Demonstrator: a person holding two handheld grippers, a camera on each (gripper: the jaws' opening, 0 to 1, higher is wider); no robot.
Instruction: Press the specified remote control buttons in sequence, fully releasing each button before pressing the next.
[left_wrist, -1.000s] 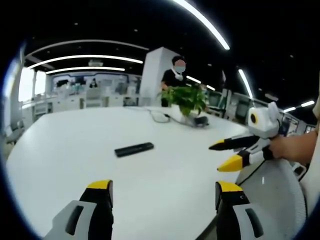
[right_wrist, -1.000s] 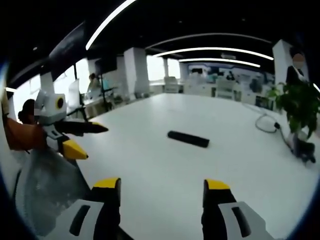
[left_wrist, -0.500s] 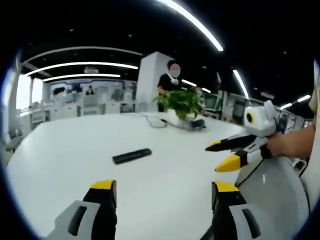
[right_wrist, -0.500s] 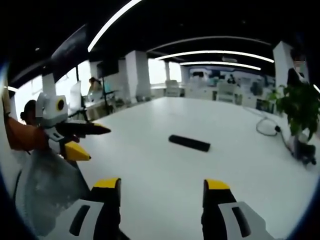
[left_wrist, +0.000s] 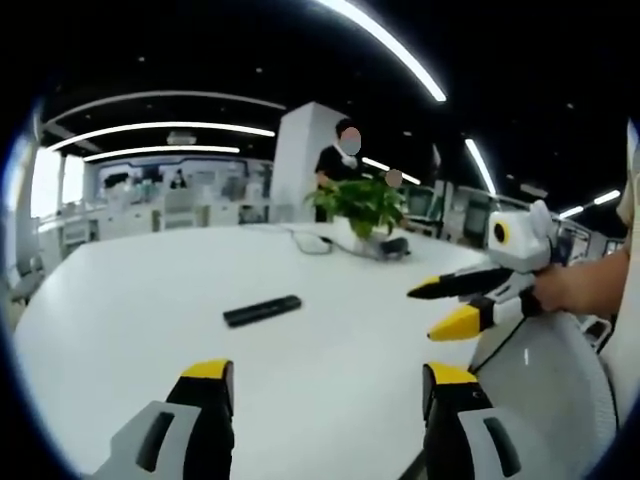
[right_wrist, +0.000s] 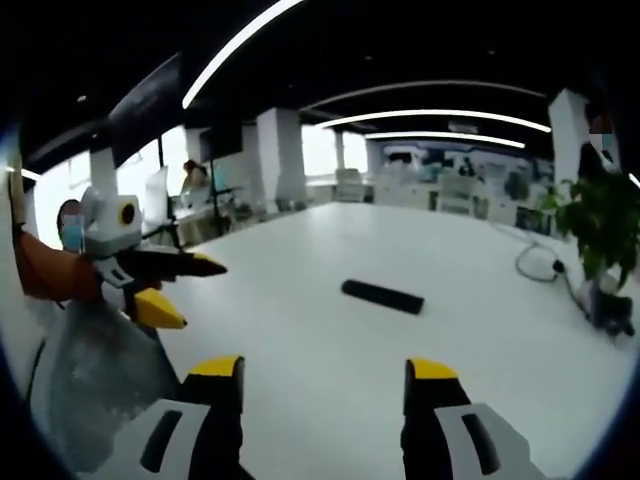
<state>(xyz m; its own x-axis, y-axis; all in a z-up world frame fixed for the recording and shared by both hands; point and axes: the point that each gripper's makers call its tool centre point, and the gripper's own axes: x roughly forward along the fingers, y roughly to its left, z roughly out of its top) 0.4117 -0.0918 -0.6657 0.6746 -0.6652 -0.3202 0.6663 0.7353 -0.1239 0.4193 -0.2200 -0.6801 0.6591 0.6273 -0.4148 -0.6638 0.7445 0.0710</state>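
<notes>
White bench (left_wrist: 120, 300) held the remote (left_wrist: 262, 310) untouched, well ahead of my left gripper (left_wrist: 325, 400) and right gripper (right_wrist: 315, 395), fingers wide, barely nearer than before.

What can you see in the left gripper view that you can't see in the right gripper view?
The left gripper view has the right gripper at its side, jaws apart, held in a hand. The right gripper view has the left gripper, also open, held by an arm in an orange sleeve, plus bright windows far behind. Both share the white table, the black remote lying on it with nothing touching it, and the green plant.
</notes>
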